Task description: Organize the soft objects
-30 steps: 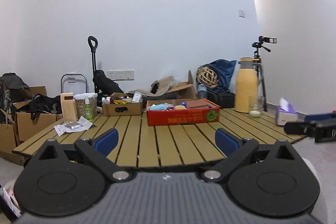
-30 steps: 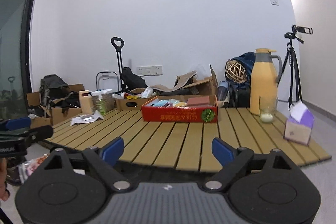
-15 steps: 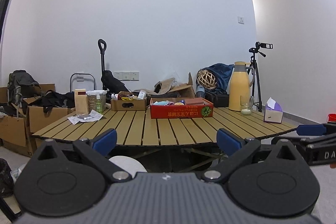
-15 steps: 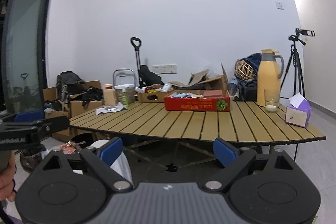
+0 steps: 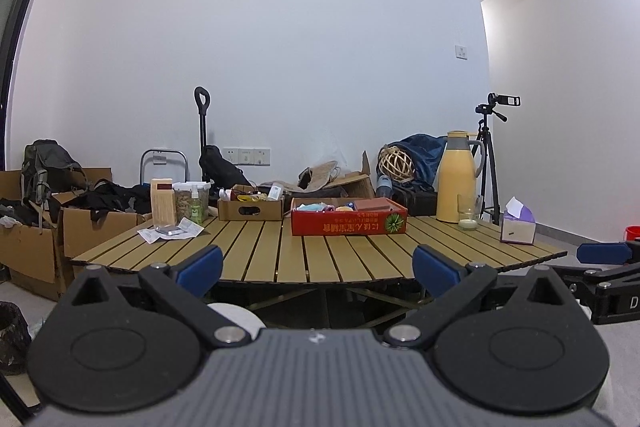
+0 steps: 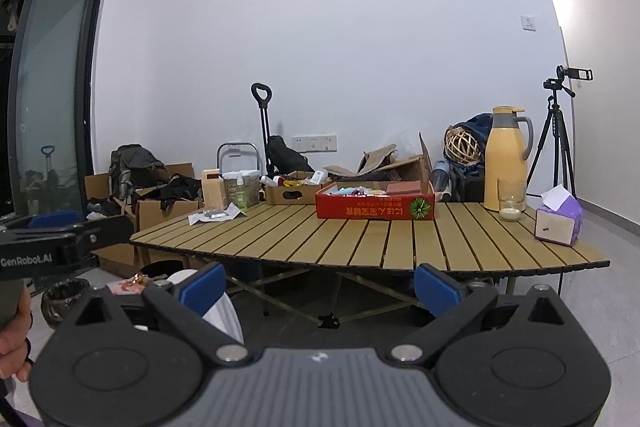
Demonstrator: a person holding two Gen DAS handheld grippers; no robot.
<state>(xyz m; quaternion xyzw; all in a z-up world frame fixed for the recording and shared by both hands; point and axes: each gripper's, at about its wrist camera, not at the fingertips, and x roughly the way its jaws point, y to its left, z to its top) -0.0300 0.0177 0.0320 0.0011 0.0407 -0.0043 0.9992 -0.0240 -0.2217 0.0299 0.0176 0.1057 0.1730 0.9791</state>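
I faced a plain white wall (image 5: 280, 47) at twelve o'clock. A slatted wooden table (image 6: 380, 239) stood on the grey floor (image 6: 580, 275). At nine o'clock was a dark glass door (image 6: 52, 87); at two o'clock, a tripod (image 6: 560, 131).

Both wrist cameras are looking level from just off the near edge of the slatted wooden counter (image 5: 320, 255) (image 6: 380, 239), facing the white wall. Both are sharing the red cardboard box (image 5: 348, 221) (image 6: 376, 205) mid-counter, the left view sitting slightly lower.

A bare home room serving as a recording space: slatted folding table (image 6: 384, 243) at 12 o'clock, camera tripod (image 6: 558, 143) at 2 o'clock, cardboard boxes (image 5: 36, 247) and bags at 9 o'clock.
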